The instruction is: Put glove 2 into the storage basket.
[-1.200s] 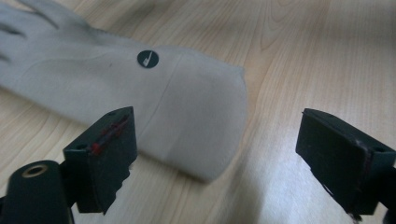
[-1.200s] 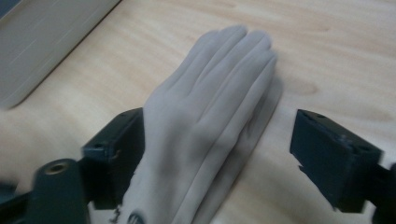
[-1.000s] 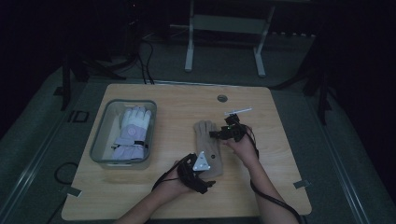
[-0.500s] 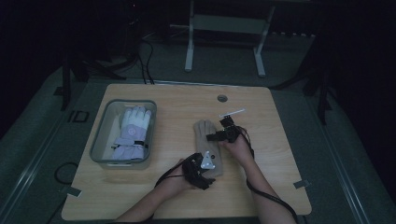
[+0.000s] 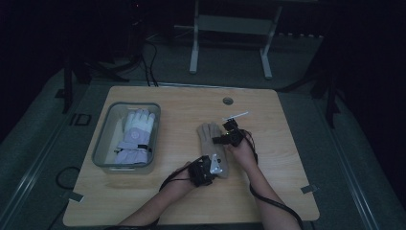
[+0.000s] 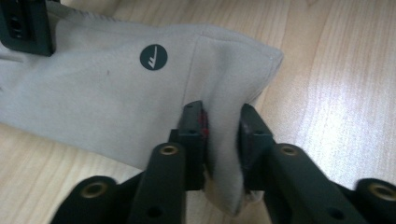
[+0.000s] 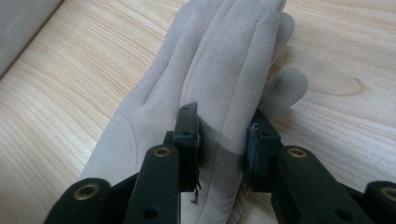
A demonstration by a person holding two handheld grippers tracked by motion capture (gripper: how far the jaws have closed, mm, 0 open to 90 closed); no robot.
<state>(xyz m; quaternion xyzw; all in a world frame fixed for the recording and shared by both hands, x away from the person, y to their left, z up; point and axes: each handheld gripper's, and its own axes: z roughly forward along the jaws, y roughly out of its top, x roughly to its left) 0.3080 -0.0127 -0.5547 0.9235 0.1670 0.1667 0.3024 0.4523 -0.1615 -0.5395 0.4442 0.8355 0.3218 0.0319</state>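
Note:
A beige glove [image 5: 210,136] lies flat on the wooden table, fingers pointing away from the person. My left gripper [image 6: 223,121] has just been closing and now pinches a raised fold of the cuff [image 6: 224,93] between its pads, beside a round dark logo [image 6: 153,57]. My right gripper [image 7: 224,126] has also just been closing, and its pads squeeze a ridge of the glove [image 7: 229,56] below the fingers. From above, the left gripper [image 5: 213,168] sits at the cuff end and the right gripper [image 5: 219,140] at the finger end.
A clear plastic bin [image 5: 103,143] at the table's left holds a white and lilac glove [image 5: 136,134]. A round cable hole [image 5: 228,101] sits near the far edge. Bare wood surrounds the beige glove, and the bin's corner [image 7: 18,23] shows at upper left.
Both hands have stayed almost in place at the two ends of the beige glove. The right hand has drawn slightly nearer the person.

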